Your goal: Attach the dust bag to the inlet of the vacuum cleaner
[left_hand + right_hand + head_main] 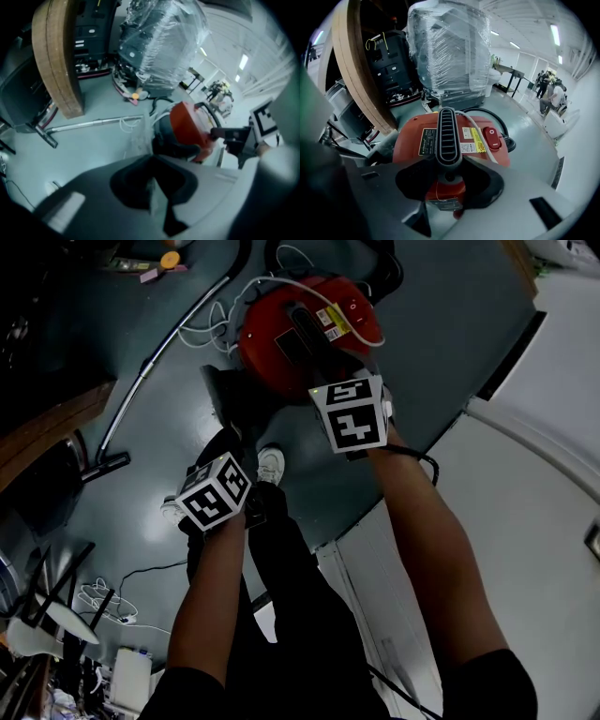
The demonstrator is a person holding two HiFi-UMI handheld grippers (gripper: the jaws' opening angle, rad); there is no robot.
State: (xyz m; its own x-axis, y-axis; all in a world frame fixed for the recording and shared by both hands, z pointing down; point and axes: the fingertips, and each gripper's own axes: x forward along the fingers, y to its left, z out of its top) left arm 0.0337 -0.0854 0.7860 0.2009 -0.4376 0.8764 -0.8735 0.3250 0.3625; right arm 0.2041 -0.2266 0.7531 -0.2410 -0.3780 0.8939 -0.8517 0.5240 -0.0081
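Red vacuum cleaner [281, 334] stands on the floor [450, 324], attachment apparently not begun; right gripper [449, 177] spreads its jaws wide around the black handle [447, 136], unpinched; left gripper [152, 187] holds its jaws almost together, an unreadable pale sliver between; dust bag and inlet not discernible.

Glossy grey-green floor [459, 324]. A red vacuum cleaner [305, 329] sits on it. Left of the vacuum cleaner lies a metal wand [159, 351]. A white cord [214, 315], perhaps its power lead, coils beside the vacuum cleaner.
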